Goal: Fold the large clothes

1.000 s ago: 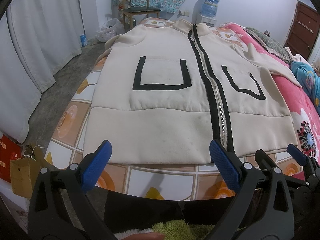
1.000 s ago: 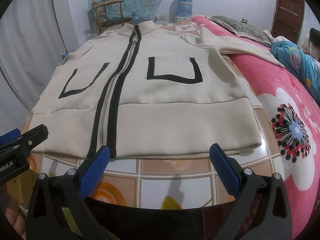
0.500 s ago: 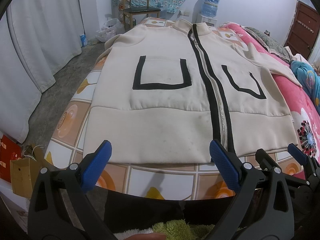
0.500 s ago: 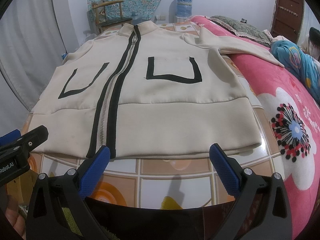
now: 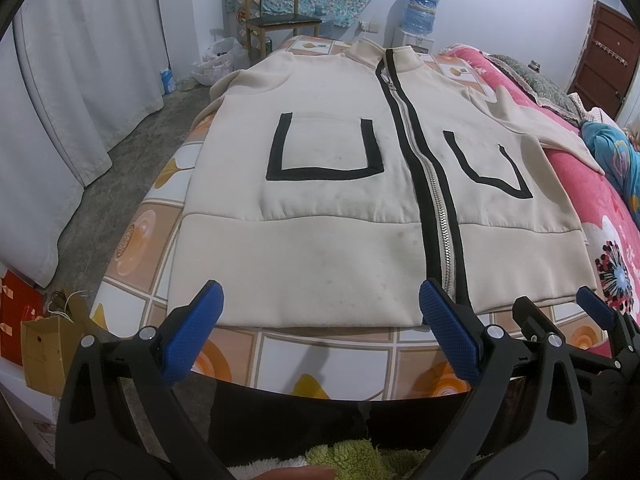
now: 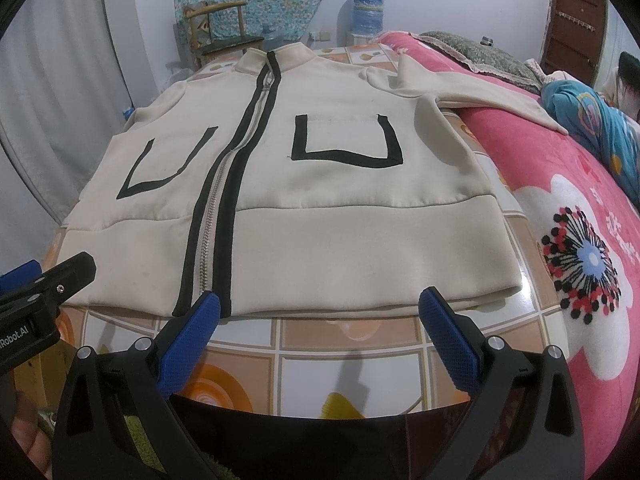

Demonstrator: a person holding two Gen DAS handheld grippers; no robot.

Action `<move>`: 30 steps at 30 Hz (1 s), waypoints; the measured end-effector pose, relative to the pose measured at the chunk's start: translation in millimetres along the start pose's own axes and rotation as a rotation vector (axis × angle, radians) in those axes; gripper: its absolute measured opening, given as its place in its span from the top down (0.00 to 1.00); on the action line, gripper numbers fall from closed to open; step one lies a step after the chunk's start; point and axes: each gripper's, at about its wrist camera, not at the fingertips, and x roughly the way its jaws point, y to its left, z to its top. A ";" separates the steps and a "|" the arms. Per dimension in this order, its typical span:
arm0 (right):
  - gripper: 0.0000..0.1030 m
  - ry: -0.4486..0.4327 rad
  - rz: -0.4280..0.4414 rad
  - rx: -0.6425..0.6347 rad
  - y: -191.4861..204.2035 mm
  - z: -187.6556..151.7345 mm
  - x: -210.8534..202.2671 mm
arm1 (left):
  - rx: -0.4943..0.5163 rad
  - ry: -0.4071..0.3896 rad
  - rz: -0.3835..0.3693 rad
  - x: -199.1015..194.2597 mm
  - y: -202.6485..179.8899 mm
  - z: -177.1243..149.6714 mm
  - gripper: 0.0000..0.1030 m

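While the cream zip-front jacket with black trim lay collar-away, its hem just ahead, both grippers — left, right — hung wide open, equally near.

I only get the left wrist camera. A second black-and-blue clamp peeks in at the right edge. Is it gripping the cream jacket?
Observer: No. The right wrist view shows the right gripper open, short of the jacket hem, with nothing between its fingers.
Visitor: Is the hem corner behind it lying flat?
Observer: Yes. That corner lies flat on the tiled sheet, beside the pink blanket.
Visitor: Is anything written on the clamp I look through?
Observer: Yes. The side of the left gripper carries white lettering ending in "Robot.AI".
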 end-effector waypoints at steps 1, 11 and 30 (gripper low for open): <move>0.06 0.000 0.000 0.001 -0.1 0.4 0.1 | 0.001 0.000 0.000 0.0 -0.1 0.0 0.08; 0.06 0.000 0.001 -0.002 -1.1 1.7 0.4 | 0.002 0.002 -0.006 8.1 7.2 1.6 0.08; 0.06 -0.029 -0.056 0.068 -79.2 20.2 7.4 | -0.073 -0.036 -0.171 21.8 71.1 6.8 0.08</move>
